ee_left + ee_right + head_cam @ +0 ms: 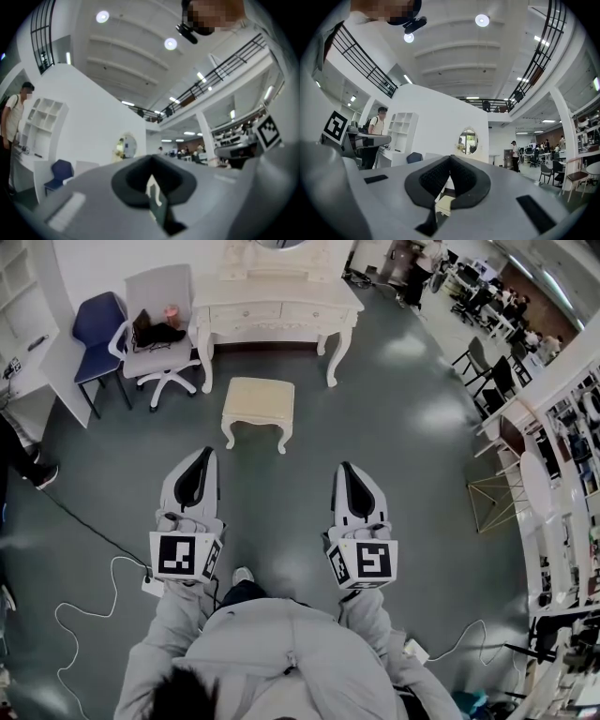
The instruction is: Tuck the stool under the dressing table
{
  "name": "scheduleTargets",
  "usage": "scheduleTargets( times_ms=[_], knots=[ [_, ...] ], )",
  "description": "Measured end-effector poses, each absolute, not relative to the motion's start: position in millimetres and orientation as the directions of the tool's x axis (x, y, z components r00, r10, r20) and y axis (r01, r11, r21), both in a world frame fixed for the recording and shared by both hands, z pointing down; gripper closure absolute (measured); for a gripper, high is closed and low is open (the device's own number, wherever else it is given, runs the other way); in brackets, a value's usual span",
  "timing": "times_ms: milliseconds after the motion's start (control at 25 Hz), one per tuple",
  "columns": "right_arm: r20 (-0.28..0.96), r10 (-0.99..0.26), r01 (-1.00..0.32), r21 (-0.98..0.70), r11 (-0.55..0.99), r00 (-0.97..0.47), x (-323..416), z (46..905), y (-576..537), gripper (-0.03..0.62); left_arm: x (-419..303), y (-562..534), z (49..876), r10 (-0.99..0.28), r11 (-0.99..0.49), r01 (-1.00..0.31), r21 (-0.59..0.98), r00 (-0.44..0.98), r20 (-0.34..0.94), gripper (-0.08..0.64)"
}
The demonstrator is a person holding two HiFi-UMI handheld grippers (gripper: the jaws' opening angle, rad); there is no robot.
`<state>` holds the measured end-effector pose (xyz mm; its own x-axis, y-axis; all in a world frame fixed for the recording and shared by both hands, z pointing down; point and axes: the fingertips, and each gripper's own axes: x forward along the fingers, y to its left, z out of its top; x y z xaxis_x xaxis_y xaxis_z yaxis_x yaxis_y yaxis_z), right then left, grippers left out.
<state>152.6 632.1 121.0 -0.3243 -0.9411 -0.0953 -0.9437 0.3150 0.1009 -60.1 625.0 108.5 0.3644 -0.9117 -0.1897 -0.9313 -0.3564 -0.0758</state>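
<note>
Stool (pixel 258 401) stands on the floor (pixel 394 437) just in front of dressing table (pixel 281 296), not under it. Left gripper (pixel 206 454) and right gripper (pixel 345 468) both clenched, empty, side by side, apart from stool.

The stool (pixel 258 401) is cream, with a square padded seat and four curved legs. It stands upright on the grey floor (pixel 394 427), just in front of the dressing table (pixel 277 296) and clear of it, not under it. The dressing table is cream too, with front drawers and curved legs.
</note>
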Motion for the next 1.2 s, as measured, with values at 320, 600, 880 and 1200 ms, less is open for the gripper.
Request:
scheduleTargets(
  times_ms=[320, 600, 880, 1200],
  knots=[
    [-0.126, -0.939, -0.946, 0.091, 0.311, -0.321, 117, 121, 586, 0.592, -98, 577, 113, -0.908, -0.362, -0.928, -0.088, 0.373, -0.191, 0.551],
    [-0.112, -0.940, -0.946, 0.086, 0.313, -0.321, 90, 128, 563, 0.592, -126, 551, 119, -0.915, -0.352, -0.933, -0.081, 0.361, -0.183, 0.551],
    [-0.061, -0.950, -0.950, 0.084, 0.301, -0.306, 91, 143, 529, 0.592, -127, 516, 135, -0.915, -0.369, -0.927, -0.059, 0.374, -0.150, 0.551],
    [-0.090, -0.941, -0.945, 0.071, 0.319, -0.325, 100, 146, 452, 0.592, -124, 451, 142, -0.929, -0.333, -0.939, -0.080, 0.342, -0.144, 0.551]
  ],
)
